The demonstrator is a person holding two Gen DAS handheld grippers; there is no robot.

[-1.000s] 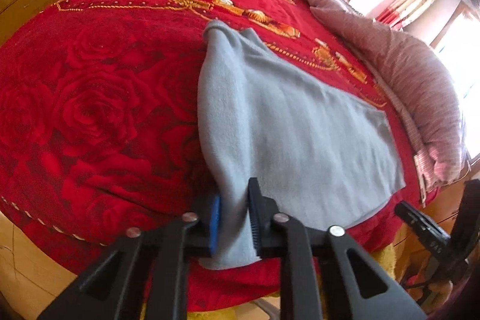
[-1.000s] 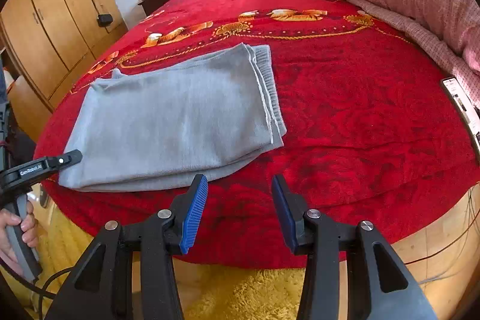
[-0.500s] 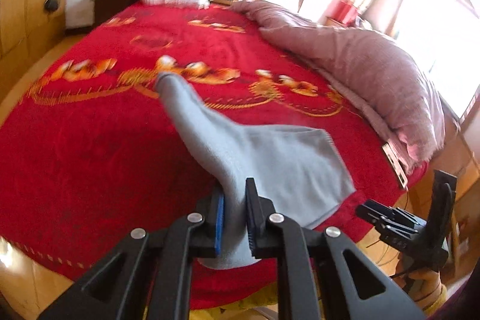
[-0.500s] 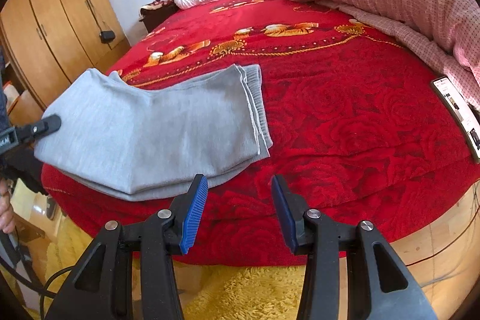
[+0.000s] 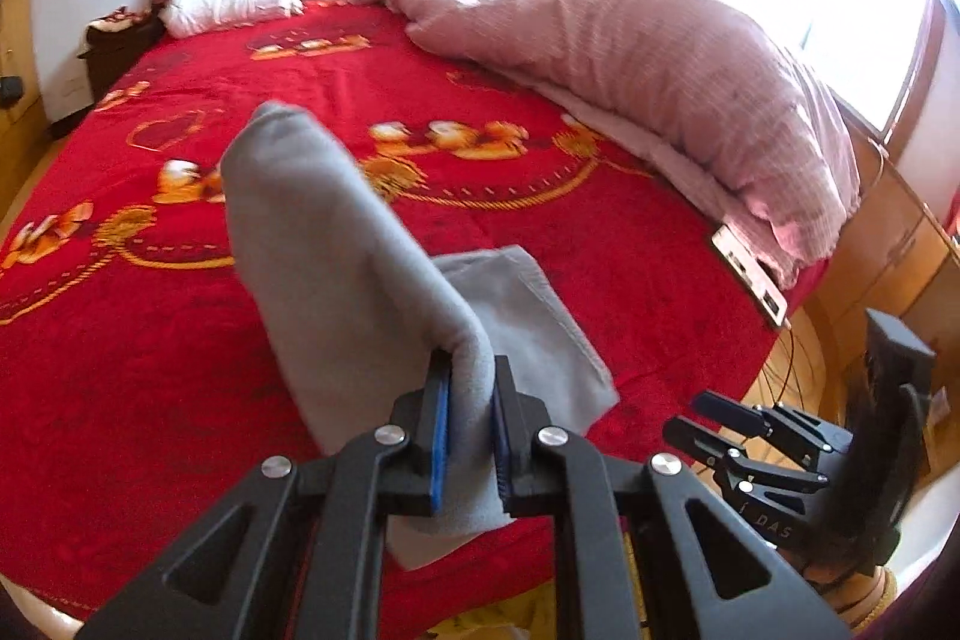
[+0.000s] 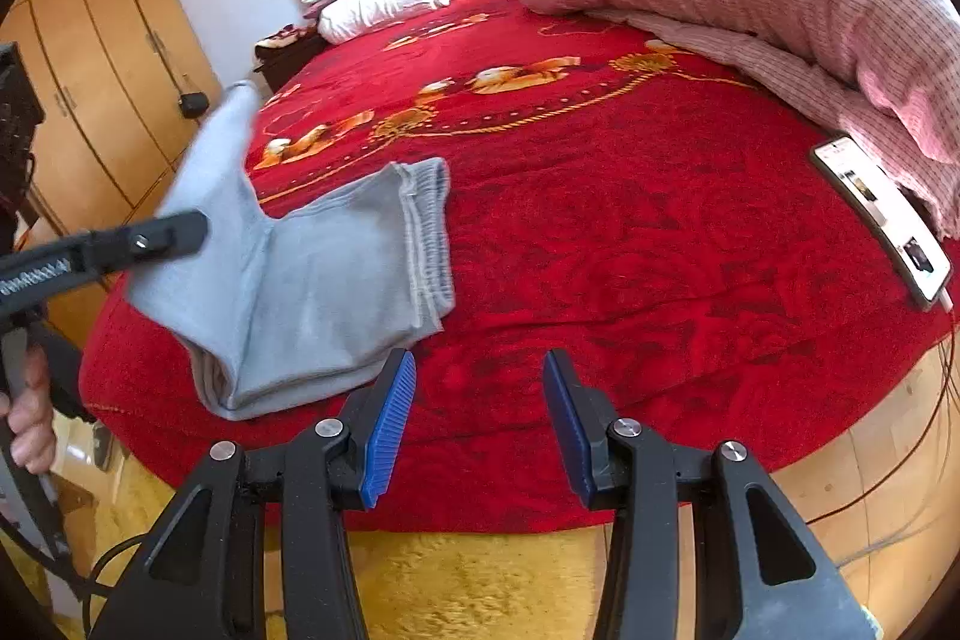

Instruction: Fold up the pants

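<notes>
My left gripper [image 5: 469,430] clamped on the grey pants [image 5: 336,244], one end lifted off the bed [image 5: 150,340], my right gripper [image 6: 478,427] spread, empty, at the bed's edge

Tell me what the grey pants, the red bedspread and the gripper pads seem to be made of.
Grey pants: soft knit, probably fleece or jersey; matte, limp drape, ribbed waistband.
Red bedspread: plush, blanket-like fabric, likely synthetic; slight sheen, rose relief, gold printed pattern.
Pads of the right gripper: blue and ridged, probably rubber or soft plastic, on black hard-plastic fingers.
</notes>
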